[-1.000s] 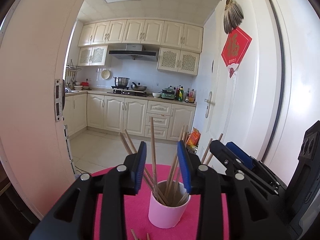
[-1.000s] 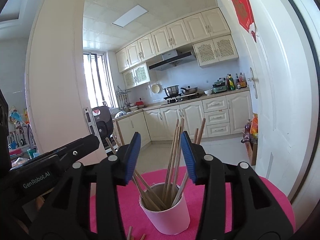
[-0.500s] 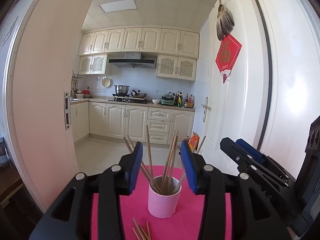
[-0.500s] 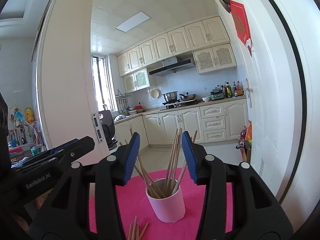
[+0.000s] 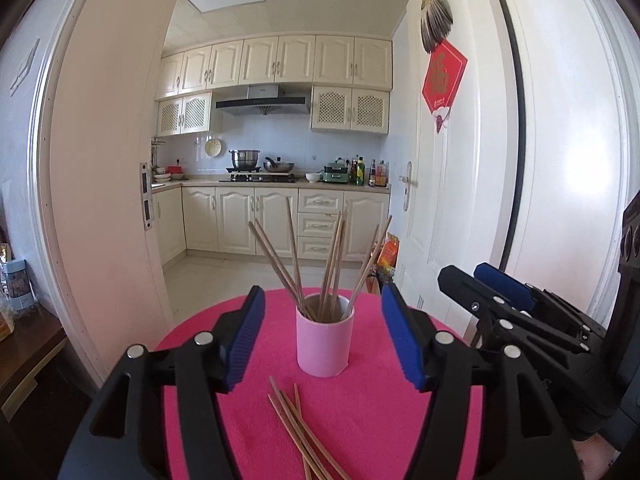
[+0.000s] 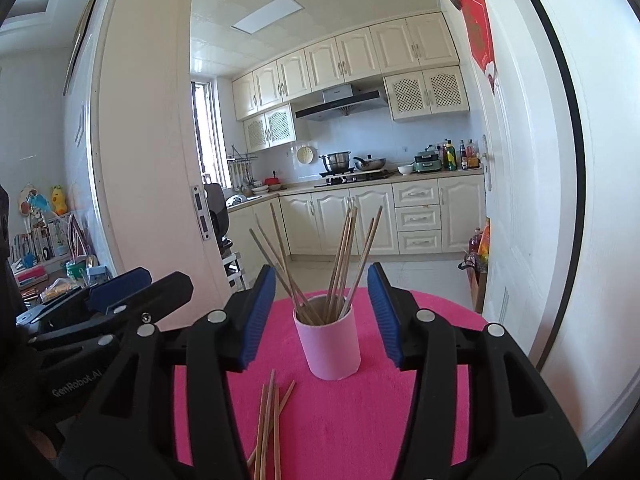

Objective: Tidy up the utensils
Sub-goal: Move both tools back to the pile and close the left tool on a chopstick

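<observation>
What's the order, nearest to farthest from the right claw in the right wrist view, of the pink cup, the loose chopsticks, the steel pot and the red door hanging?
1. Loose chopsticks, flat on the pink mat, below the right claw.
2. Pink cup, just ahead, centre.
3. Red door hanging, upper right.
4. Steel pot, on the far stove.

Both wrist views face the pink cup (image 5: 325, 336) (image 6: 327, 343) closely, side by side.

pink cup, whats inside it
Wooden chopsticks stand in the pink cup, fanned out and leaning on its rim. Their lower ends are hidden by the cup wall.
</observation>
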A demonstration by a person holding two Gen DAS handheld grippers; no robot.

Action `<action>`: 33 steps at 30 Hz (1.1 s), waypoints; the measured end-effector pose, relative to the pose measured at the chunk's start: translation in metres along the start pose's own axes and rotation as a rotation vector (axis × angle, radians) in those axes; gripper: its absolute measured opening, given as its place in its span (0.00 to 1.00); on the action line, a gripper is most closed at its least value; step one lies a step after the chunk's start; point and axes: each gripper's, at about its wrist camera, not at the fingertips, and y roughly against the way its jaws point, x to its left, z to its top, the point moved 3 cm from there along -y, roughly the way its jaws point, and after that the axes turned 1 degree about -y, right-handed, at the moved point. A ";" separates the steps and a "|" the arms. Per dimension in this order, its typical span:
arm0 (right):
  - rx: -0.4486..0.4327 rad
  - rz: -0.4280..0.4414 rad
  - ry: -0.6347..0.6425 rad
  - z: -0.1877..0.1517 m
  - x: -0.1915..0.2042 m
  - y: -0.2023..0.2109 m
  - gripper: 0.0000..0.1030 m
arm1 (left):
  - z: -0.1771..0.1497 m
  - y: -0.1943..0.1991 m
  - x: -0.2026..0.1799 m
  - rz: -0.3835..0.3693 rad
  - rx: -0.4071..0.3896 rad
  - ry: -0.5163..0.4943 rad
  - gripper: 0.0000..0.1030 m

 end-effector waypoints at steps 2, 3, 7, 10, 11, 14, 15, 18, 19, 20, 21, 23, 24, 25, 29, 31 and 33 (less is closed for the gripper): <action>0.028 -0.008 0.003 -0.006 0.000 0.001 0.47 | -0.010 -0.003 0.003 0.006 0.041 0.003 0.60; 0.043 -0.012 0.006 -0.009 0.001 0.001 0.48 | -0.014 -0.007 0.004 0.004 0.071 0.007 0.61; 0.126 -0.028 0.022 -0.024 -0.001 -0.007 0.49 | -0.040 -0.028 0.017 -0.015 0.249 0.040 0.61; 0.211 -0.039 0.030 -0.038 -0.002 -0.018 0.49 | -0.065 -0.047 0.032 -0.029 0.398 0.072 0.61; 0.241 -0.040 0.029 -0.043 -0.003 -0.023 0.49 | -0.074 -0.053 0.038 -0.033 0.451 0.092 0.61; 0.320 -0.027 0.016 -0.059 -0.004 -0.034 0.49 | -0.102 -0.074 0.057 -0.052 0.609 0.184 0.61; 0.337 -0.026 0.013 -0.063 -0.004 -0.037 0.49 | -0.110 -0.080 0.062 -0.056 0.642 0.214 0.61; 0.385 -0.021 0.012 -0.073 -0.005 -0.046 0.49 | -0.126 -0.090 0.074 -0.052 0.691 0.261 0.61; 0.402 -0.022 0.012 -0.076 -0.005 -0.049 0.49 | -0.130 -0.093 0.075 -0.051 0.703 0.264 0.61; 0.416 -0.019 0.011 -0.080 -0.005 -0.052 0.49 | -0.133 -0.096 0.075 -0.046 0.719 0.263 0.61; 0.427 -0.012 0.005 -0.083 -0.005 -0.055 0.49 | -0.136 -0.100 0.075 -0.041 0.733 0.265 0.61; 0.445 -0.002 -0.003 -0.087 -0.007 -0.059 0.49 | -0.140 -0.105 0.071 -0.027 0.753 0.257 0.61; 0.454 0.001 -0.004 -0.091 -0.006 -0.060 0.49 | -0.141 -0.108 0.071 -0.020 0.762 0.257 0.61; 0.461 0.004 -0.005 -0.093 -0.006 -0.062 0.49 | -0.144 -0.110 0.072 -0.019 0.768 0.262 0.61; 0.481 0.007 -0.008 -0.102 -0.009 -0.064 0.49 | -0.151 -0.118 0.069 0.007 0.791 0.253 0.61; 0.487 0.006 -0.011 -0.103 -0.011 -0.067 0.49 | -0.156 -0.122 0.068 0.022 0.801 0.247 0.61; 0.492 0.007 -0.017 -0.105 -0.014 -0.069 0.49 | -0.159 -0.125 0.067 0.025 0.807 0.254 0.61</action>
